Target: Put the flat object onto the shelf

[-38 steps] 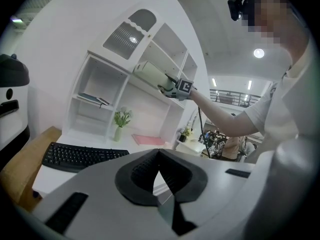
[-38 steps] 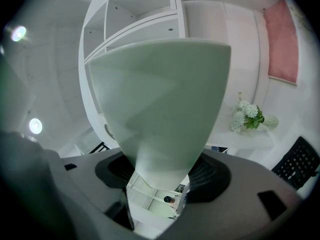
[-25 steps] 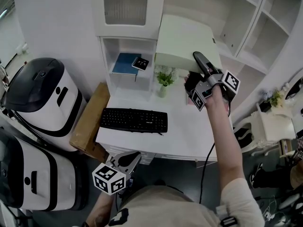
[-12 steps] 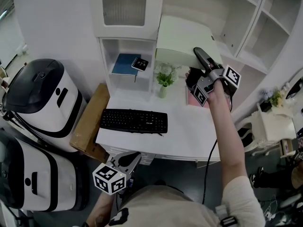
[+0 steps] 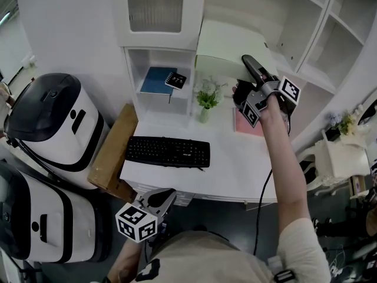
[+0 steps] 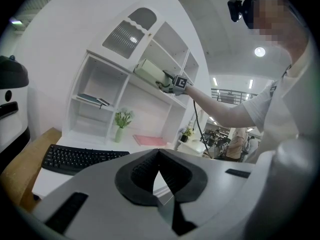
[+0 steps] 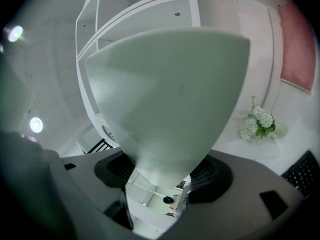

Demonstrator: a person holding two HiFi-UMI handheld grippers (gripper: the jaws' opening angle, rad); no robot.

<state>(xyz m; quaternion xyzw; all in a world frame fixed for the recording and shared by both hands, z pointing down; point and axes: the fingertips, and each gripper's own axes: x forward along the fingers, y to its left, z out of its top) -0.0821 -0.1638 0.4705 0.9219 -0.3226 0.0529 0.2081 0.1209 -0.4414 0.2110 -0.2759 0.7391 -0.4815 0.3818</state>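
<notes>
While the person stretches the right arm up toward the white shelf (image 5: 306, 75), the right tool (image 7: 162, 171) is clamped on one end of the flat object (image 5: 230, 46), with the slab pinched between its two pads. The slab is up at the level of a shelf board, high above the table (image 5: 235, 164) and over the small potted plant (image 5: 206, 99). From the left gripper view it seems to lie along that board, but I cannot tell whether its weight rests there.

This looks like the placing step, close to the end of the task. The next move probably calls for sliding the slab further onto the board and keeping it level. Then the jaws would spread and the tool would draw back without dragging the slab off the edge.

The flat object is a broad, pale greenish-white panel with a smooth matte face, soft corners and a little thickness. It looks light but wide, so it may tip if let go too near the edge.

The left tool (image 6: 159, 156) hangs low by the person's waist, jaws together with nothing between them.
</notes>
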